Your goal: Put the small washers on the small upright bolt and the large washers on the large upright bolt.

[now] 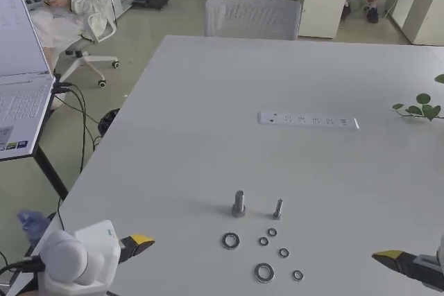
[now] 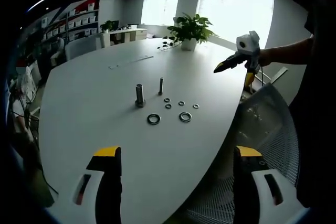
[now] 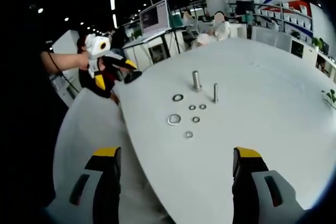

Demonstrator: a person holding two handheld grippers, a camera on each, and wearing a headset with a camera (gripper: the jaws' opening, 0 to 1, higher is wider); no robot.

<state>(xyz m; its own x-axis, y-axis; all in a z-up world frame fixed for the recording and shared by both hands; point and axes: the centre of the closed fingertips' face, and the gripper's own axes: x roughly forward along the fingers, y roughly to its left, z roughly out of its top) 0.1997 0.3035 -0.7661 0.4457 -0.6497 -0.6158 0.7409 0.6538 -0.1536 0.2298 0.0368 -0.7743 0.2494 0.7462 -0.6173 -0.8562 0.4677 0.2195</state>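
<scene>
Biggest worry from here: the small washers [image 1: 284,252] lie flat on the table [image 1: 208,102], so a sloppy pinch could skid one away or knock the small bolt [image 1: 278,209] over (it's skinny). The large washers [image 1: 231,241] and large bolt [image 1: 238,204] sit just beside them. Left gripper [image 2: 177,153] and right gripper [image 3: 177,153] hover at the near edge, one either side, jaws wide apart and empty.

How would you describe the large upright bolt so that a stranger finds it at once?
On the white table, look nearer than the white power strip, where loose washers lie. Two bolts stand just beyond them; the large bolt is the left one in the head view, clearly thicker than the small bolt beside it.
</scene>
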